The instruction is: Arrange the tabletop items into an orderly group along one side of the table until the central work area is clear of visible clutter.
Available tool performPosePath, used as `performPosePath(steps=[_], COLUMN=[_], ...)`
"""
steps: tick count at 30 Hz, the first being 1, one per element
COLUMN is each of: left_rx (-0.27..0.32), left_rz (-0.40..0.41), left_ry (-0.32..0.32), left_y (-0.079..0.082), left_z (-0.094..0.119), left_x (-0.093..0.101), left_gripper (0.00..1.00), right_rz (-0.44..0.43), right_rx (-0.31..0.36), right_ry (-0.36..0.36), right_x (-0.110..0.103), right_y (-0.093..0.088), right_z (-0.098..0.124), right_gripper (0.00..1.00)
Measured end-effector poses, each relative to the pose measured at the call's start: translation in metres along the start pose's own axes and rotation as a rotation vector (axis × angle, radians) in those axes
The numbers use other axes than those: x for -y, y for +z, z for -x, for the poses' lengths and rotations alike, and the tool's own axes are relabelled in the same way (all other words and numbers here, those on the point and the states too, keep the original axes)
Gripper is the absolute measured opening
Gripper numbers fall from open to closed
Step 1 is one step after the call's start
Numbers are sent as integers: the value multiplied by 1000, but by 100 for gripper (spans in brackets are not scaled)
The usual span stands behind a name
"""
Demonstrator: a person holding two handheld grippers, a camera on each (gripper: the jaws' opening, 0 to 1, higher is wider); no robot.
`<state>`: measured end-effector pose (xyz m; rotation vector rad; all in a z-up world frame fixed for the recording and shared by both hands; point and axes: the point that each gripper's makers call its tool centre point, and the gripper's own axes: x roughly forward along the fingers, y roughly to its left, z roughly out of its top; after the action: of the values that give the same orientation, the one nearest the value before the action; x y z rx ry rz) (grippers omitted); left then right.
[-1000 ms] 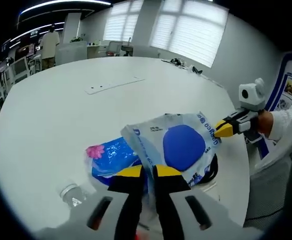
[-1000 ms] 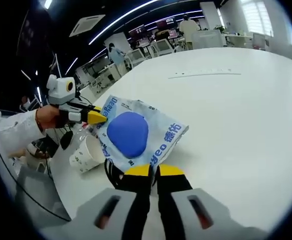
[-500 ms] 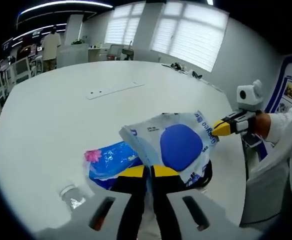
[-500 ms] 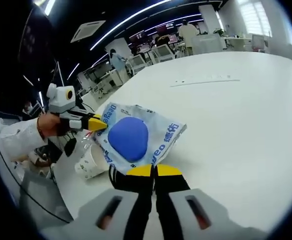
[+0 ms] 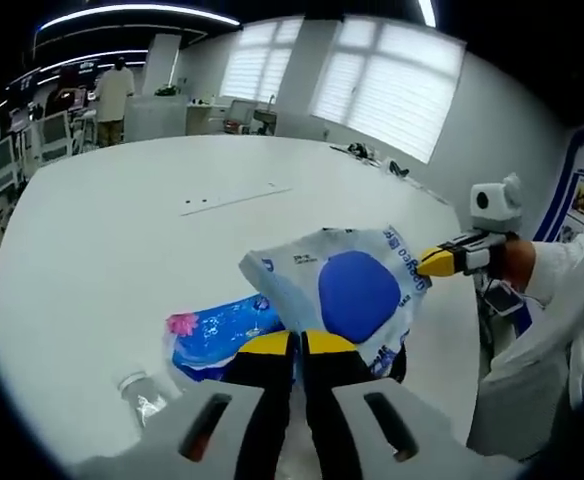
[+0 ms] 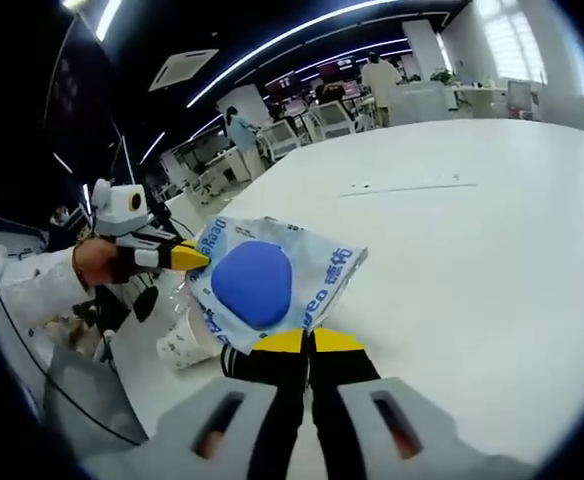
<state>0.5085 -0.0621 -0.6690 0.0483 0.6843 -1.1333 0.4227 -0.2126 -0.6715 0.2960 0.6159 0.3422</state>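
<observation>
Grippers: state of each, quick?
Left gripper: shut on the packet.
Right gripper: shut on the same packet's other edge.

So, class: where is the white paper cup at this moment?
In the right gripper view the paper cup lies on its side at the table edge, lower left, tucked under the blue-and-white bag held between both grippers.

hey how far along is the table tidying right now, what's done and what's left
Done: most of the white table is bare, with the blue packet, a clear bottle and the paper cup gathered near one edge. In hand: both the left tool and the right tool are shut on the white bag with a blue pad, held above that pile. Left: setting the bag down by the edge.
</observation>
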Motion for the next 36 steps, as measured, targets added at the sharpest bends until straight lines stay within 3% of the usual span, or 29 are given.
performPosePath(steps=[12,24,36], left_rx=[55,84,97], left_rz=[26,8,24], left_ry=[12,20,38], left_y=[26,59,79], left_z=[-5,-28,-52], left_x=[22,50,63], left_gripper=[0,0,0], right_rz=[21,46,71], right_rx=[36,65,75], right_ry=[-4,-19,-29], right_x=[12,48,74], right_y=[25,52,71], right_z=[22,50,63], right_gripper=[0,0,0])
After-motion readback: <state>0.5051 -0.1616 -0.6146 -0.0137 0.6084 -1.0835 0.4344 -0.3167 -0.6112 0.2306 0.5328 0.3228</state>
